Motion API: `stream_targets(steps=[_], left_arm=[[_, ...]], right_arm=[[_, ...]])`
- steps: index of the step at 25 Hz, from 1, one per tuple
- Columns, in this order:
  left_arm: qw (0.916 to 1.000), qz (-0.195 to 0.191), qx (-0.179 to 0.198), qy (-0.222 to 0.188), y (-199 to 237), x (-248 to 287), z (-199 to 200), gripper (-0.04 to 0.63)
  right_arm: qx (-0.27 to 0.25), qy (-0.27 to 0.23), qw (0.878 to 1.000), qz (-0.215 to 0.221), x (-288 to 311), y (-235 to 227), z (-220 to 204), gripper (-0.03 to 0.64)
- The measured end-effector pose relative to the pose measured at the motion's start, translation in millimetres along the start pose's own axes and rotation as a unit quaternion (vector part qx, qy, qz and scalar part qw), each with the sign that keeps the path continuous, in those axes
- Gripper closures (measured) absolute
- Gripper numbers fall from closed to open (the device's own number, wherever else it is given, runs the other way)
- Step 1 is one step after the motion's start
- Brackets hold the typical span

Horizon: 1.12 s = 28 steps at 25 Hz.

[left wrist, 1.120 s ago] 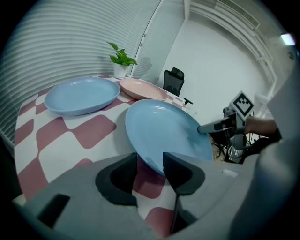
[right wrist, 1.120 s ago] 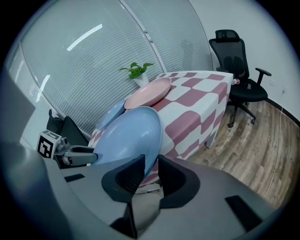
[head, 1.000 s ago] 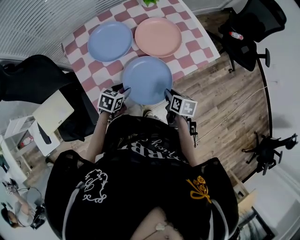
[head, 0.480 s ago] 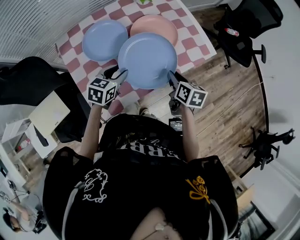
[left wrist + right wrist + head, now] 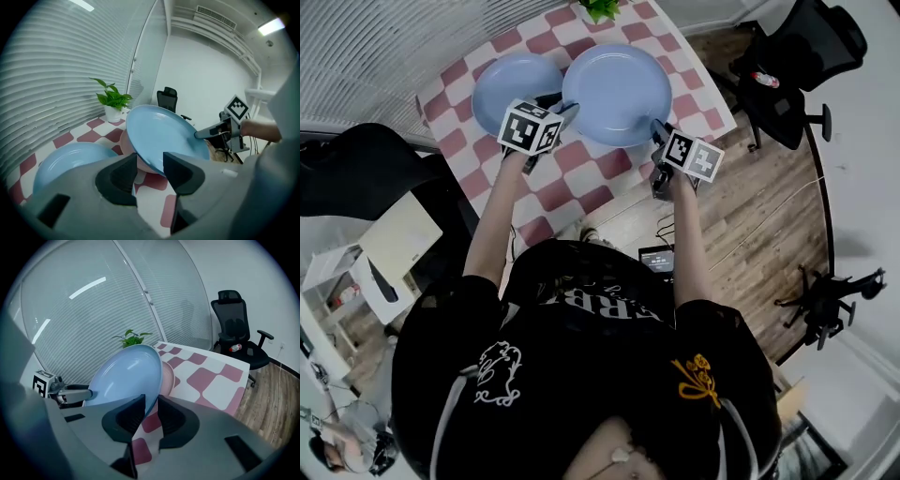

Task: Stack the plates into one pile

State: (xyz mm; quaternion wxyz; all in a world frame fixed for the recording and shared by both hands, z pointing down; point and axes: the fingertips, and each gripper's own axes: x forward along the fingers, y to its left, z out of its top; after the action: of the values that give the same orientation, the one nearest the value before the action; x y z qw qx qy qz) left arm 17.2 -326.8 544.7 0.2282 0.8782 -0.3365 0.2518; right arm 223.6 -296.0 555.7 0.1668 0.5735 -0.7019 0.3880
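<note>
Both grippers hold one light blue plate (image 5: 617, 92) by opposite rims, tilted, above the checkered table (image 5: 581, 183). My left gripper (image 5: 566, 112) is shut on its left rim, my right gripper (image 5: 657, 131) on its right rim. In the left gripper view the held plate (image 5: 164, 135) hovers over a pink plate (image 5: 123, 142), with the rim between my jaws (image 5: 150, 165). In the right gripper view the pink plate (image 5: 167, 376) shows behind the held plate (image 5: 125, 376). In the head view the pink plate is hidden. A second blue plate (image 5: 514, 89) lies on the table at the left.
A potted plant (image 5: 598, 8) stands at the table's far edge. A black office chair (image 5: 797, 56) is on the wooden floor to the right, another dark chair (image 5: 366, 173) at the left. Slatted blinds (image 5: 56, 70) run behind the table.
Both grippers have lifted the blue plate from the table's near edge and carried it away from me, over the pink plate, which it now covers in the head view.
</note>
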Motion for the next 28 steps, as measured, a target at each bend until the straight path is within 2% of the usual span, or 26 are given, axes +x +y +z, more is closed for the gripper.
stream_targets(steps=[6,9,13,18,21,28], left_arm=[[0.9985,-0.017,-0.034,0.039,15.9,39.3,-18.0,0.413],[0.9970,-0.018,-0.057,0.050,21.1,49.2,-26.1,0.411],[0.9964,-0.016,-0.078,0.029,28.5,56.4,-20.5,0.411],[0.9985,0.002,-0.051,0.021,32.3,54.5,-17.2,0.408],[0.9986,0.013,-0.047,0.018,36.9,45.6,-16.7,0.397],[0.9969,0.039,-0.062,-0.030,47.8,-0.8,-5.7,0.397]], right_arm=[[0.016,0.050,0.998,-0.022,35.9,-22.2,-10.2,0.534],[0.028,0.054,0.998,-0.020,43.9,-25.9,-10.0,0.534],[0.044,0.038,0.998,-0.016,49.2,-29.4,-3.4,0.532],[0.018,0.008,0.999,-0.038,46.0,-31.0,5.0,0.528],[0.006,-0.005,0.999,-0.046,38.9,-28.9,10.7,0.485],[0.020,-0.048,0.999,-0.006,20.1,-5.9,14.7,0.483]])
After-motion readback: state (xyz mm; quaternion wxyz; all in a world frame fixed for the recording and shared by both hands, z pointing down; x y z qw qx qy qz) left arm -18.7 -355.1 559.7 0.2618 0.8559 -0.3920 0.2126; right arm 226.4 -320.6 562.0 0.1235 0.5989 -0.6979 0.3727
